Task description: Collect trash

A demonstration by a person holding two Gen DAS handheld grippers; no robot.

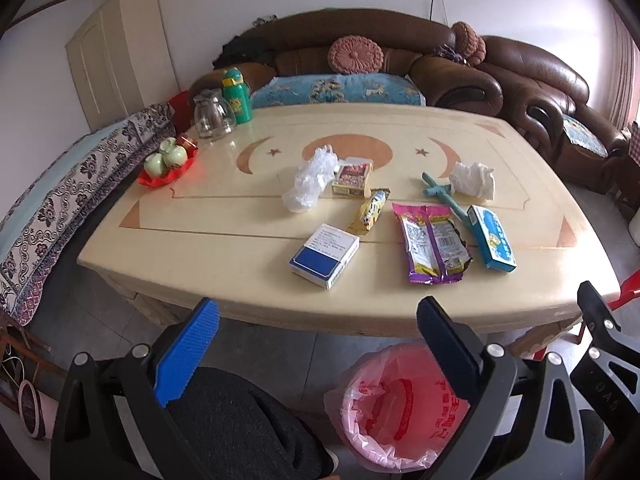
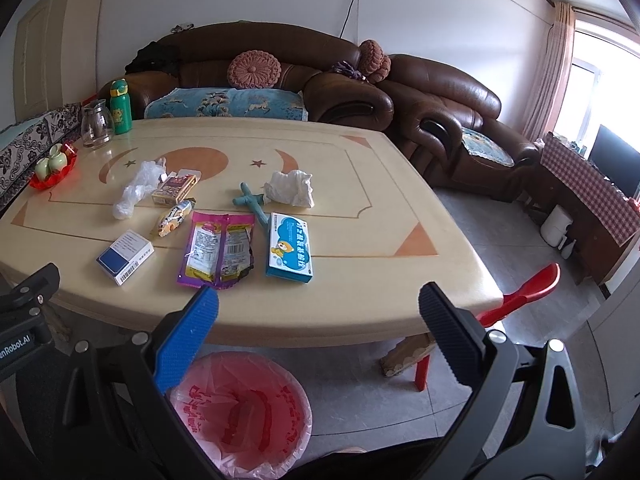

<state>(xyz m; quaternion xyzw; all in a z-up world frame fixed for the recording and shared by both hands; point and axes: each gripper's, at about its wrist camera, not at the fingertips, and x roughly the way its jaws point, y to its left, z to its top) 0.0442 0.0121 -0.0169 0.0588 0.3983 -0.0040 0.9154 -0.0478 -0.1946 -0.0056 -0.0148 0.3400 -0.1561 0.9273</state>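
Note:
Trash lies on the cream table [image 1: 224,276]: a blue and white box [image 1: 324,255], a purple snack wrapper [image 1: 434,248], a teal box [image 1: 492,238], a yellow wrapper [image 1: 370,211], a small carton [image 1: 352,179], a clear plastic bag [image 1: 310,180], a crumpled tissue [image 1: 472,179] and a teal stick [image 1: 442,196]. A bin with a pink liner [image 1: 394,404] stands on the floor below the table's near edge. My left gripper [image 1: 318,312] is open and empty above the bin. My right gripper [image 2: 318,300] is open and empty near the table's edge, with the bin [image 2: 240,408] below it.
A red tray with green cups [image 1: 168,162], a glass jug [image 1: 212,116] and a green bottle [image 1: 237,96] stand at the table's far left. Brown sofas [image 1: 360,60] lie behind. A red chair [image 2: 524,292] stands at the table's right corner.

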